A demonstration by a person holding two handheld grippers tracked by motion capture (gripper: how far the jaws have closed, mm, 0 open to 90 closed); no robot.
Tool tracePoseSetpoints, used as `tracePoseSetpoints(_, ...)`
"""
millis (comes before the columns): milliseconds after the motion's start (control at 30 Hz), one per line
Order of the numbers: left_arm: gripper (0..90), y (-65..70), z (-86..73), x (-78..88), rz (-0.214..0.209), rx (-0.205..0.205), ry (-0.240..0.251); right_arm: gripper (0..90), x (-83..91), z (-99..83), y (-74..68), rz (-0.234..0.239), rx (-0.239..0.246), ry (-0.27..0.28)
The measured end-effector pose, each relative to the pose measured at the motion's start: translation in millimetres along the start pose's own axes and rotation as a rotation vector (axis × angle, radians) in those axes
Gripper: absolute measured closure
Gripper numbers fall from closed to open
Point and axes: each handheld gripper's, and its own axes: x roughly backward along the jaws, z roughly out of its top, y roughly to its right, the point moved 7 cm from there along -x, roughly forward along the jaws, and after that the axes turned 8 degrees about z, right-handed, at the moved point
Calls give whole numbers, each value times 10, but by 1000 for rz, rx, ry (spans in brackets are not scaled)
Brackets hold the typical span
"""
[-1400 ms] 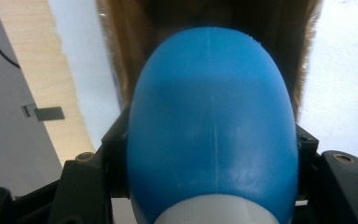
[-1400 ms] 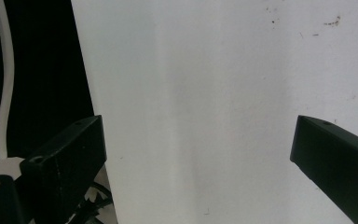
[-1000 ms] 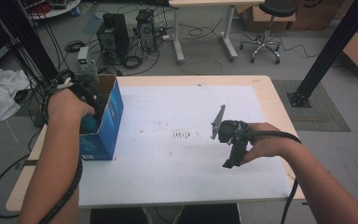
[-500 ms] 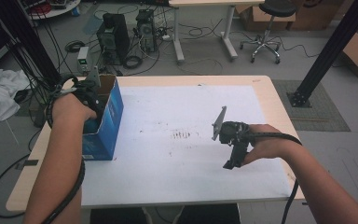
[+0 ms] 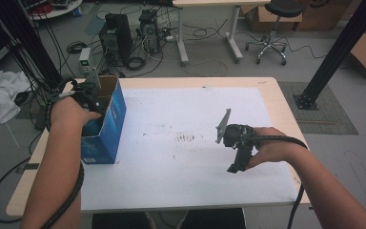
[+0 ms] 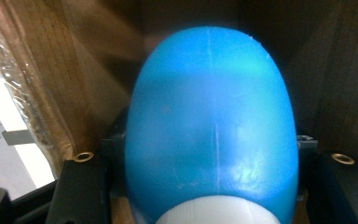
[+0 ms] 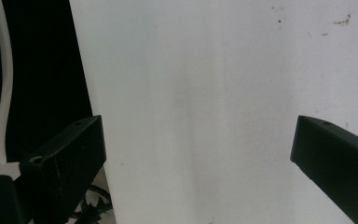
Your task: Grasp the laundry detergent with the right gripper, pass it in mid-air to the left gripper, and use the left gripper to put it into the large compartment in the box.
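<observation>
A blue cardboard box (image 5: 108,125) stands open-topped at the table's left edge. My left gripper (image 5: 88,96) reaches down into it from above. In the left gripper view, a smooth blue egg-shaped thing (image 6: 209,116) with a white ribbed part (image 6: 216,215) at its near end sits between the black fingers (image 6: 81,184), which are shut on it, with brown box walls around. My right gripper (image 7: 196,154) hovers over the white sheet (image 5: 171,119) right of centre, held in a hand, jaws wide open with nothing between them.
The white sheet covers most of the wooden table (image 5: 286,109) and carries small dark marks (image 5: 188,138) at its centre. Black cables (image 5: 74,191) trail from both grippers along the forearms. Beyond the table are computer towers (image 5: 116,36), a stool (image 5: 271,28) and a black post (image 5: 336,52).
</observation>
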Motion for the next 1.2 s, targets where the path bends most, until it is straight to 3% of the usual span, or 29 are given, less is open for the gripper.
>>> tracePoseSetpoints(367, 375, -2, 1, 9, -37, 2, 12, 30, -11, 27, 0, 5, 0, 0)
tracePoseSetpoints(700, 325, 14, -13, 73, -28, -5, 21, 30, 0, 36, -18, 4, 2, 3)
tracePoseSetpoints(1200, 295, 35, -60, 334, -22, -12, 56, 29, 5, 59, -19, 0, 9, 15)
